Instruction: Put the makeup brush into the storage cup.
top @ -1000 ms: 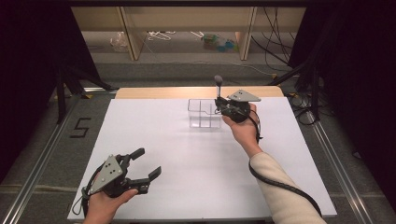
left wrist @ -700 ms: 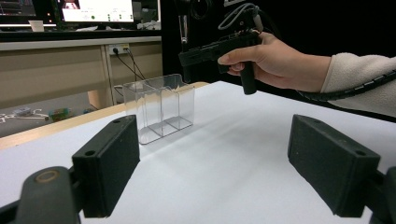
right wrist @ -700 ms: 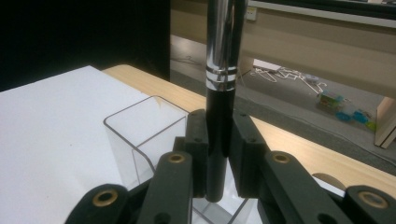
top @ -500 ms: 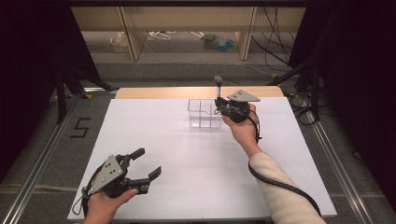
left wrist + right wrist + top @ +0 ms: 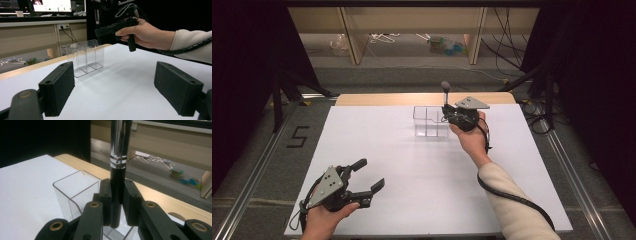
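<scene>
A clear plastic organiser point(image 5: 430, 121) with compartments stands at the back middle of the white table point(image 5: 412, 170). My right gripper point(image 5: 445, 111) hovers at its right end, shut on a brush point(image 5: 445, 92) held upright. The brush point(image 5: 119, 150) has a black handle and a silver ferrule, and its lower end hangs just above the organiser point(image 5: 72, 187). Near the front left edge, my left gripper point(image 5: 371, 174) rests low over the table, open and with nothing in it. From the left gripper point(image 5: 117, 85), the organiser point(image 5: 85, 56) and the hand with the brush point(image 5: 96, 15) show farther off.
A wooden strip point(image 5: 377, 99) runs along the table's far edge. Beyond it are shelves point(image 5: 412, 30) with small clutter on the floor. Metal rails point(image 5: 257, 165) flank the table. White tabletop lies between the two grippers.
</scene>
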